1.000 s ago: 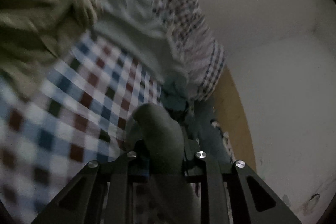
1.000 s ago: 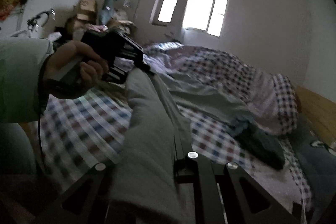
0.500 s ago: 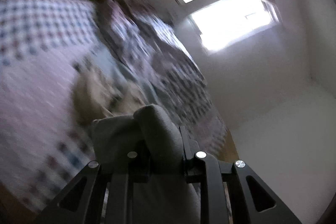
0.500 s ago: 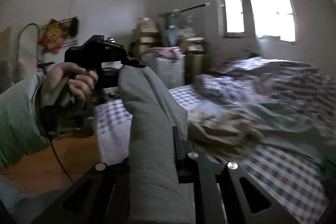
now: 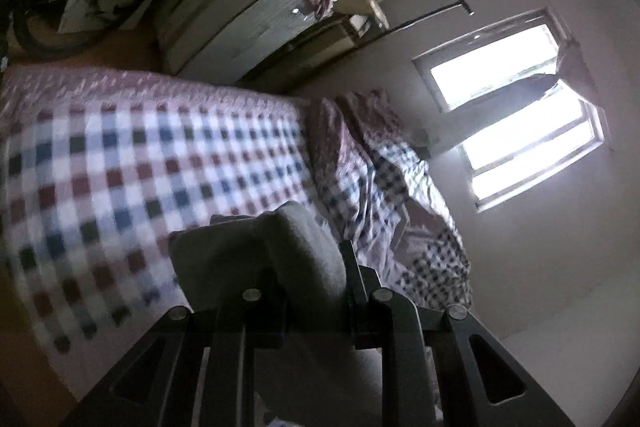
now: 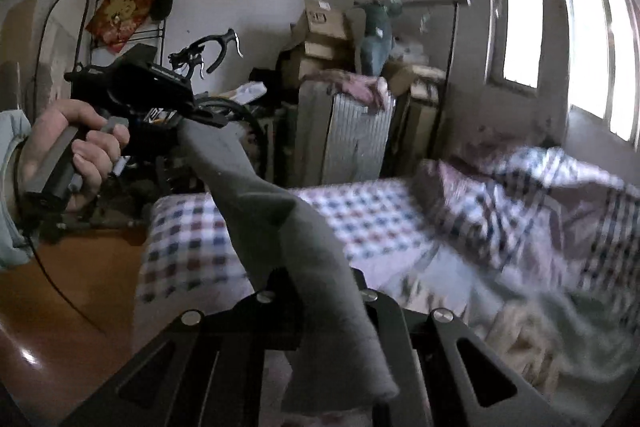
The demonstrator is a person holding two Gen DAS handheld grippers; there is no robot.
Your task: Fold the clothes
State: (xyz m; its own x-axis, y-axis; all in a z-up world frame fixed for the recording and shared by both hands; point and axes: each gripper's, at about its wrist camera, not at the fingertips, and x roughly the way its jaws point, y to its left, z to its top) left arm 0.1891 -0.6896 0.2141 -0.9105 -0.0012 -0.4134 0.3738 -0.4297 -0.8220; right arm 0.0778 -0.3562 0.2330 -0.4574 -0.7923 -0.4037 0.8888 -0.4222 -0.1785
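Both grippers grip a grey garment (image 6: 304, 247), seemingly taut

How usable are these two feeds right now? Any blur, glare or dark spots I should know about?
Left wrist: checked sheet smeared by motion blur, window blown out white, claw and grey garment dark but sharp, heavy fisheye tilt. Right wrist: quilt and pale clothes at right blurred, window overexposed, left hand reasonably clear.
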